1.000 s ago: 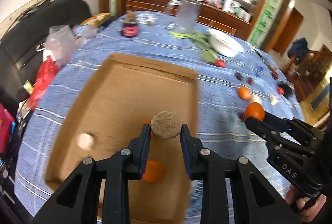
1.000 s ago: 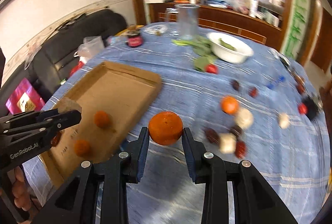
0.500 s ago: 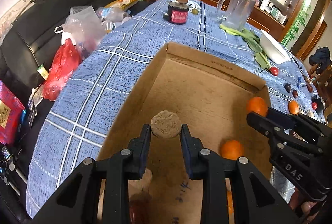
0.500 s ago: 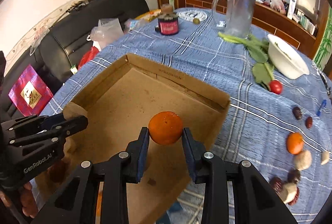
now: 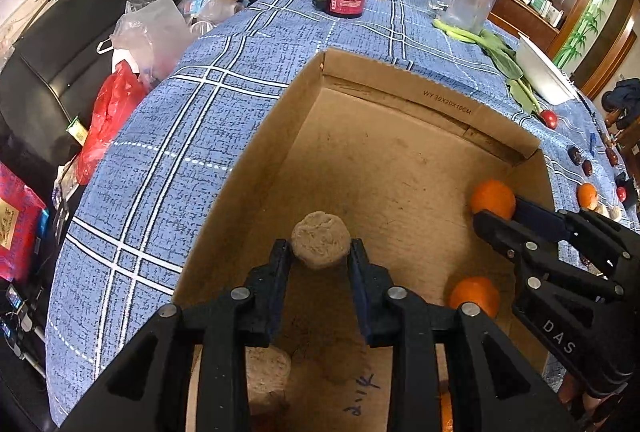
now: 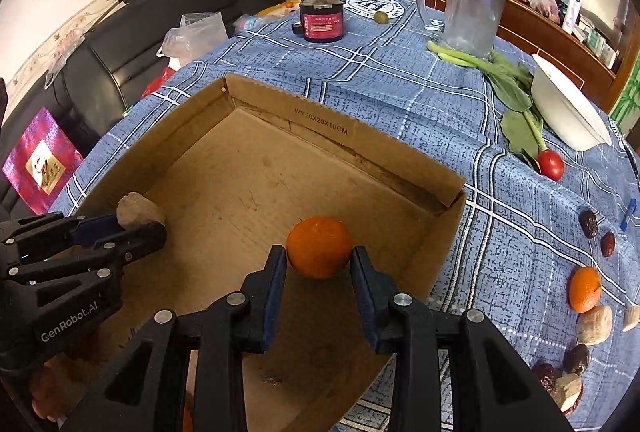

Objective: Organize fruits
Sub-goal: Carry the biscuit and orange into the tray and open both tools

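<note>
My left gripper is shut on a tan rough round fruit, held over the cardboard box near its left side. It also shows in the right wrist view. My right gripper is shut on an orange over the box near its right wall; that orange shows in the left wrist view. Inside the box lie another orange and a tan fruit.
On the blue checked tablecloth to the right lie an orange, dark dates, tan pieces and a red tomato. Farther back stand a white bowl, a glass jug and a red jar.
Both grippers have moved forward and lower over the box, each still holding its fruit. The box floor is now closer in both views.
</note>
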